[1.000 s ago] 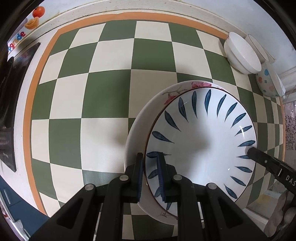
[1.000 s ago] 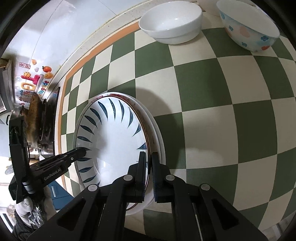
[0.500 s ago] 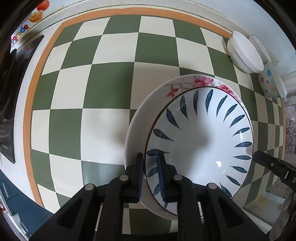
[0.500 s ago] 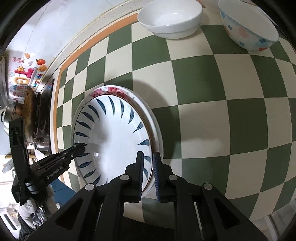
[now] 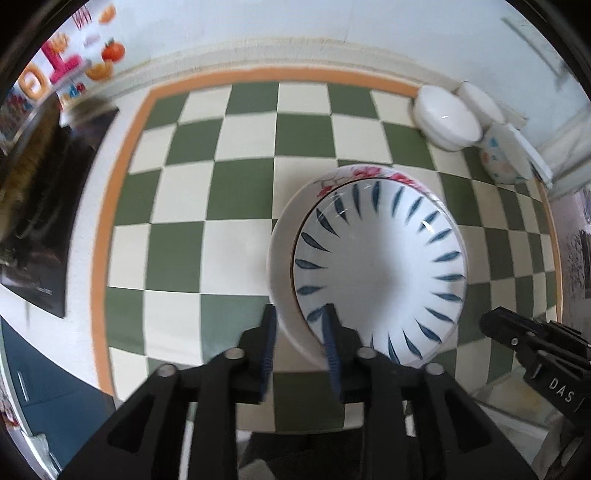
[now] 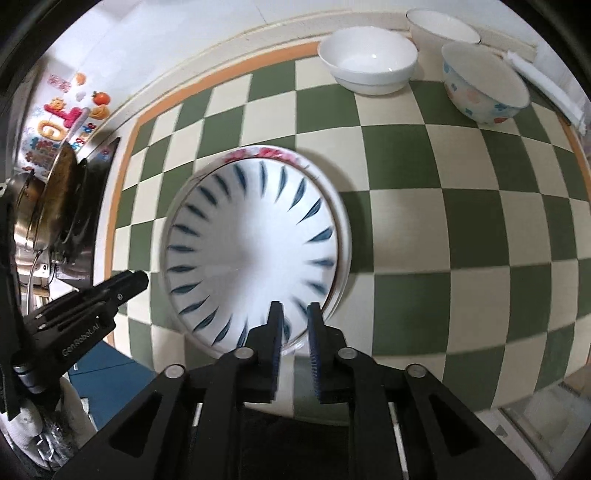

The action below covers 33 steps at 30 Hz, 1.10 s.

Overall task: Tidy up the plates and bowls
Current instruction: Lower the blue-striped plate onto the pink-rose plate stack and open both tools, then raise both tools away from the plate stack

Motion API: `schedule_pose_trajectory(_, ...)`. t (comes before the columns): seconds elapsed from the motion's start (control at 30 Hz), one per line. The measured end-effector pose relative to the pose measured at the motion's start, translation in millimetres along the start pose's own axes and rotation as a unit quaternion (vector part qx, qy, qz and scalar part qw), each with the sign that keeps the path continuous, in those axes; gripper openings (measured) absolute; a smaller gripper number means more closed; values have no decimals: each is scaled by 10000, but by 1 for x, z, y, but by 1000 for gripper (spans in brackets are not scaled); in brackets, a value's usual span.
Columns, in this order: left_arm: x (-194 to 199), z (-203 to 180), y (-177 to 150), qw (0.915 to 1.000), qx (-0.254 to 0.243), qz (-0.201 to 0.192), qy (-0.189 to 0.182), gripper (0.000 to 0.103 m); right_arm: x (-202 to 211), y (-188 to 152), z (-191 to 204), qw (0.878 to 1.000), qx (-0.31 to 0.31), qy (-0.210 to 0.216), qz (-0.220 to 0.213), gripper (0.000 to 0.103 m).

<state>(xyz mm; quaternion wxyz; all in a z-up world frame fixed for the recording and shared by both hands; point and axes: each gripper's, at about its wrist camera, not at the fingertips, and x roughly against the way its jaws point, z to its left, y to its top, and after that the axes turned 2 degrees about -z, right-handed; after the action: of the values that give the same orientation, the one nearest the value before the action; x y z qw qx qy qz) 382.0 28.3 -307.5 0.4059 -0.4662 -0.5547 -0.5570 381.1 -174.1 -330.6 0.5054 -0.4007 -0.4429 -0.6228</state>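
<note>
A blue-leaf plate [image 5: 380,273] lies on top of a white plate with pink flowers [image 5: 284,240] on the green checkered cloth. My left gripper [image 5: 299,332] is open, its jaws straddling the near left rim of the stacked plates. My right gripper [image 6: 295,325] is open at the near right rim of the same blue-leaf plate [image 6: 251,254]. Each gripper shows in the other's view, beside the plates: the right one [image 5: 535,350] and the left one [image 6: 85,310]. A white bowl [image 6: 367,61], a second white bowl [image 6: 441,24] and a spotted bowl [image 6: 482,83] stand at the back right.
A stove with a dark pan [image 6: 55,192] stands left of the cloth. The counter's front edge runs just under both grippers. A folded white cloth [image 6: 546,88] lies at the far right by the wall.
Both grippers have opened and let go of the plates' rims. Both have drawn back, so the plates look smaller and farther off.
</note>
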Motion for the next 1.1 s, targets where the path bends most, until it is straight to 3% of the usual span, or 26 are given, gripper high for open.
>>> schedule_pose_trajectory(0.07,21,-4,-8,9997,-115,-214,62,38,17,-14,8,9998,57,-33,-176,33)
schedule_pose_trajectory(0.13,42,-4,-17,9990,-215,-400,24,54,35,-28,15,9993,76,-82,-367,43)
schedule_pose_trajectory(0.2,65,-3,-26,9981,-227,-579,-44,83,53,-40,21,9986,86,-62,-527,54)
schedule_pose_trajectory(0.23,74,-2,-30,9976,-237,-653,-58,86,64,-47,25,9979,101,-63,-631,64)
schedule_pose_trajectory(0.27,82,-2,-34,9971,-246,-722,-65,88,72,-51,29,9974,116,-81,-701,74)
schedule_pose_trajectory(0.37,102,-3,-46,9951,-241,-942,-151,92,95,-67,41,9951,198,-199,-951,85)
schedule_pose_trajectory(0.73,158,-2,-86,9908,-195,-1306,-296,99,172,-126,63,9833,271,-518,-1722,92)
schedule_pose_trajectory(1.1,172,-8,-98,9871,-110,-1518,-500,103,193,-145,59,9811,158,-357,-1897,95)
